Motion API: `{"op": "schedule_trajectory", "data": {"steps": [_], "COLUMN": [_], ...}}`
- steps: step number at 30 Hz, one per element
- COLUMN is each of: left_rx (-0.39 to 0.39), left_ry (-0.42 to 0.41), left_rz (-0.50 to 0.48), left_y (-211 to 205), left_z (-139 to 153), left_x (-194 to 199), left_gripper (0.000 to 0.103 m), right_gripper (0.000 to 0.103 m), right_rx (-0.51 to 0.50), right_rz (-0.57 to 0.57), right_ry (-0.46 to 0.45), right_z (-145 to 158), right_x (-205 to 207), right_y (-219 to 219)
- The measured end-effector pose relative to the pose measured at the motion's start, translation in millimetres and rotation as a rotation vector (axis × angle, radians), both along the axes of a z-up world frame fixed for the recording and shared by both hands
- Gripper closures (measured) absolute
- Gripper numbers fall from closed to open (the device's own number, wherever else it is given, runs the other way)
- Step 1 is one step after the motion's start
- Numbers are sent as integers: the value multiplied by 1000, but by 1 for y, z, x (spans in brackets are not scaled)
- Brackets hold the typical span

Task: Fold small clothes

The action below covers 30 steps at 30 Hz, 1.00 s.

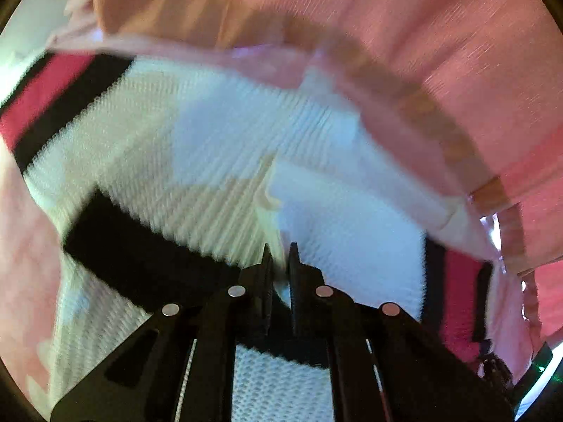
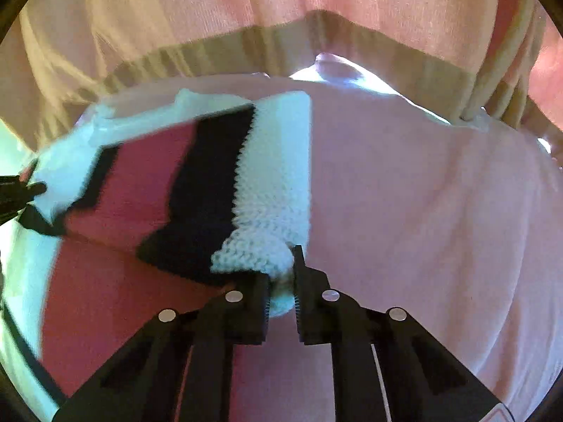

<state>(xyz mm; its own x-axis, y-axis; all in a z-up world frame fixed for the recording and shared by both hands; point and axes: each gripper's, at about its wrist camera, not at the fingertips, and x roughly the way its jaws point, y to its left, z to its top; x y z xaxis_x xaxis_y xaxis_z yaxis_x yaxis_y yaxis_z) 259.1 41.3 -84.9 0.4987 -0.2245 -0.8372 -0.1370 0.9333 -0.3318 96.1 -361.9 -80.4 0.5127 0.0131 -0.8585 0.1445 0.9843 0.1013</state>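
Note:
A small knit garment, white with black and red stripes, fills the left wrist view. My left gripper is shut on it, pinching a raised fold of white knit beside a black stripe. In the right wrist view the same garment lies partly folded over itself. My right gripper is shut on its bunched white corner. The dark tip of the left gripper shows at the far left edge, at the garment's other end. Both views are motion-blurred.
The garment rests on a pale pink cloth surface. Behind it hangs pink fabric with a tan ribbed band, close to the far edge of the surface; this ribbed band also arcs across the left wrist view.

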Motion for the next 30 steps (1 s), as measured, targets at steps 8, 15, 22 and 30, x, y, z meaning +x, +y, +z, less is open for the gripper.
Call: {"op": "schedule_trajectory", "data": {"steps": [8,15,22,30], "left_rx": [41,72,86,71], "left_ry": [-20,-34,-43,-67], "left_rz": [-27,-45,-40,-35], "left_y": [-2,3,2,10], "left_z": [4,3,2,13], "left_x": [-2,-3,-4,-10], "left_gripper": [93,91,91,76], "right_gripper": [93,81,87,63], "right_rx": [-26,62,125,87], "right_rz": [-8,22,2,-68], "right_ry": [51,-144,10,17], "right_z": [0,83,13,21], "right_x": [-4,-28,73,41], "right_y": [-4,1,18,2]}}
